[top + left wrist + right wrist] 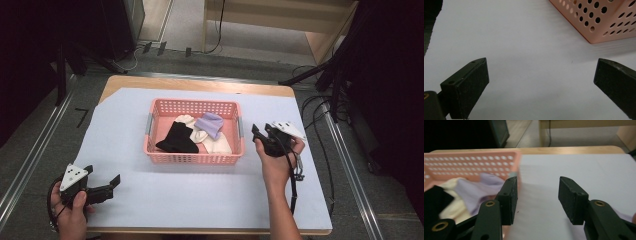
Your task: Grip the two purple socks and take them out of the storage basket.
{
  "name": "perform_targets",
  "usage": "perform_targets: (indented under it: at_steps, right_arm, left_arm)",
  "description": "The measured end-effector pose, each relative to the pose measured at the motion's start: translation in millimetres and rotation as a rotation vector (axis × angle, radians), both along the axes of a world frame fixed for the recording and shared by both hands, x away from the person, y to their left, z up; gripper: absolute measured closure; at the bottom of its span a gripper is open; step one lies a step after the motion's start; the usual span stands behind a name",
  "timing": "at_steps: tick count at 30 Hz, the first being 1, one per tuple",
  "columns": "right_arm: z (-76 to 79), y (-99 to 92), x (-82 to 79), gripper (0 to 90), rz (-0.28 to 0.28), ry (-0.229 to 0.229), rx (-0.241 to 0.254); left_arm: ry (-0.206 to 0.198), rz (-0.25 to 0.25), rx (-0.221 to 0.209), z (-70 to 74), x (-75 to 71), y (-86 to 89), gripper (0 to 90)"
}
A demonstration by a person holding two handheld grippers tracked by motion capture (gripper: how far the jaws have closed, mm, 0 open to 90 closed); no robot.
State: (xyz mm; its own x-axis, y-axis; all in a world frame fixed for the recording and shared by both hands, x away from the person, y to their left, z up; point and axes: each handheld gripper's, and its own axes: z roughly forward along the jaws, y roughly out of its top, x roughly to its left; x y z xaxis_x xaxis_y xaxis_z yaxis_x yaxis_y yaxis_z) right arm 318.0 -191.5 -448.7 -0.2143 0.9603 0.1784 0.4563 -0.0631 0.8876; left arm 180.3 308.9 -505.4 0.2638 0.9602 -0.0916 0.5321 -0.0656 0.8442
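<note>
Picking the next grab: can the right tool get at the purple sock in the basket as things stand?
Probably yes. The right tool is open beside the pink basket, on the side nearest the purple sock, which lies on top of the pile uncovered. The basket's wall stands between them, so it would have to go over the rim.

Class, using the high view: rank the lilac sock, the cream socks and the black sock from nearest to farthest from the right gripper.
Measured from the right gripper, beside the basket's right end:
1. Lilac sock, at the right of the pink basket, towards the back.
2. Cream socks, in the middle and front right; nearly level with the lilac one, so this order is close.
3. Black sock, on the left side.
</note>
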Motion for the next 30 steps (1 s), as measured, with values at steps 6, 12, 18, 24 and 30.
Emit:
perform_targets:
  at_steps: [6, 12, 18, 24, 30]
  right_arm:
    - [18.1, 47.2, 10.5, 50.7, 0.087, 0.006, -0.033]
    - [16.7, 89.3, 28.4, 51.8, 0.162, 0.054, -0.083]
    - [4.6, 113.1, 45.6, 53.8, 0.2, 0.178, -0.099]
    - [-1.2, 121.9, 58.5, 52.1, 0.198, 0.344, -0.102]
    - [-5.9, 127.6, 68.3, 49.2, 0.163, 0.469, -0.162]
  left_arm:
    - [0.004, -0.001, -0.001, 0.2, 0.0, 0.7, 0.6]
    - [0.003, 0.0, -0.004, 0.3, -0.2, 1.0, 0.5]
    - [0.004, -0.001, -0.006, 0.3, -0.1, 1.2, 0.5]
    - [0.006, -0.002, -0.01, 0.2, 0.0, 1.2, 0.5]
    - [0.002, -0.001, -0.012, 0.1, -0.1, 1.1, 0.5]
